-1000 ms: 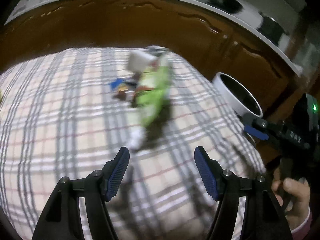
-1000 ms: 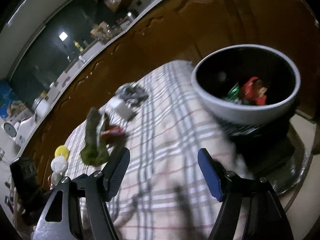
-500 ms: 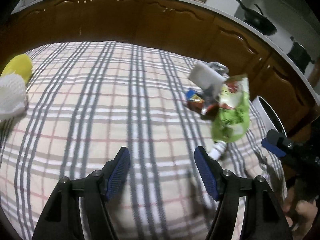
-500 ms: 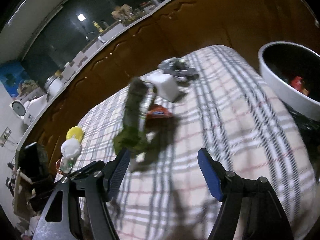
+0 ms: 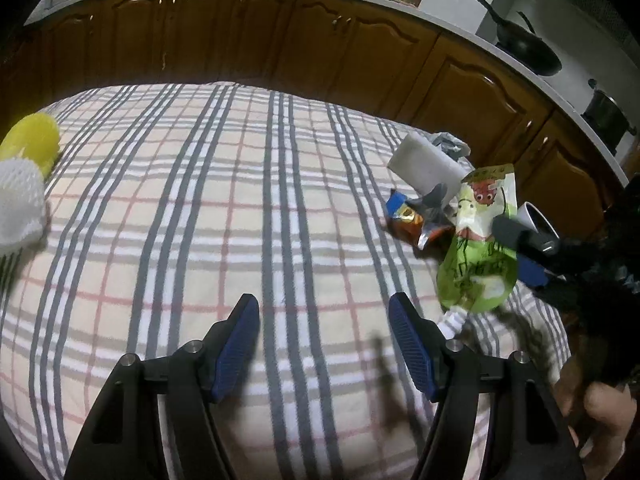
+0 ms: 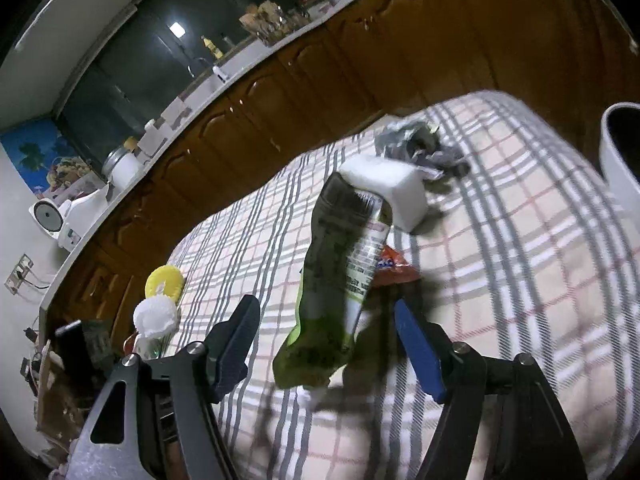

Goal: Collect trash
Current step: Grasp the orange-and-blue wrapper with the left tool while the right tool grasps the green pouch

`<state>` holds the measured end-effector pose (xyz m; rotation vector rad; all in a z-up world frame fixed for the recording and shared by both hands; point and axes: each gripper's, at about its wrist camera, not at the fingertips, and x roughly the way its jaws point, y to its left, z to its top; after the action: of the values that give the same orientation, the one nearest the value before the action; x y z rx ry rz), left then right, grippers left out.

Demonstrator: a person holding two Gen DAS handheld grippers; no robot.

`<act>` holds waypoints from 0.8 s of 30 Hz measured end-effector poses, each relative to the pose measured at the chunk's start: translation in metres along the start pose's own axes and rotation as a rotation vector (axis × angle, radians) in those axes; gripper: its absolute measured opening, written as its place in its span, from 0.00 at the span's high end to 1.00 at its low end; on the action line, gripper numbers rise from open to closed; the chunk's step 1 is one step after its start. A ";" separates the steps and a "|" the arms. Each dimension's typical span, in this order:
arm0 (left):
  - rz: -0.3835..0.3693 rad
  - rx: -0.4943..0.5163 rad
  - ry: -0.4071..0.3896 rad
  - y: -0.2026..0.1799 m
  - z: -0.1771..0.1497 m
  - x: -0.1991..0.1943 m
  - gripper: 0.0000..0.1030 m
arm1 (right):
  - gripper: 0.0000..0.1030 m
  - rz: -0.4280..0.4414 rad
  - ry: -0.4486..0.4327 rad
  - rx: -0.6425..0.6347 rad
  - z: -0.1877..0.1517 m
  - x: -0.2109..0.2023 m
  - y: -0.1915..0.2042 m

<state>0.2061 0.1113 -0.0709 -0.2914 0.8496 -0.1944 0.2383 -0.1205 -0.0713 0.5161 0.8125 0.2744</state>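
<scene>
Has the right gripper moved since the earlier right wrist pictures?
Yes. The right gripper has swung away from the white bin to the green pouch, which now stands between its closing fingers.

No word, brand or number can be made out anywhere. The green pouch (image 5: 478, 248) beside the white block (image 5: 424, 166) carries a cartoon face and dark scribbled marks, and in the right wrist view its pale back panel (image 6: 366, 252) shows rows of fine print too blurred to read. The orange wrapper (image 5: 408, 222) touching the pouch bears a small emblem, also illegible.
</scene>
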 end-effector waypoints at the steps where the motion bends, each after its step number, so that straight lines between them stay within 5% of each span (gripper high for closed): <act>1: 0.000 0.002 -0.005 -0.003 0.002 0.002 0.35 | 0.52 0.012 0.011 0.004 0.001 0.003 -0.001; 2: -0.002 0.005 -0.008 -0.006 0.004 0.004 0.35 | 0.71 0.017 0.026 0.006 0.001 0.006 -0.001; 24: -0.115 -0.079 0.040 -0.051 0.055 0.097 0.37 | 0.74 -0.039 -0.081 0.124 -0.019 -0.082 -0.074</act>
<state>0.3079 0.0455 -0.0883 -0.4123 0.8817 -0.2743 0.1731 -0.2113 -0.0710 0.6227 0.7625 0.1665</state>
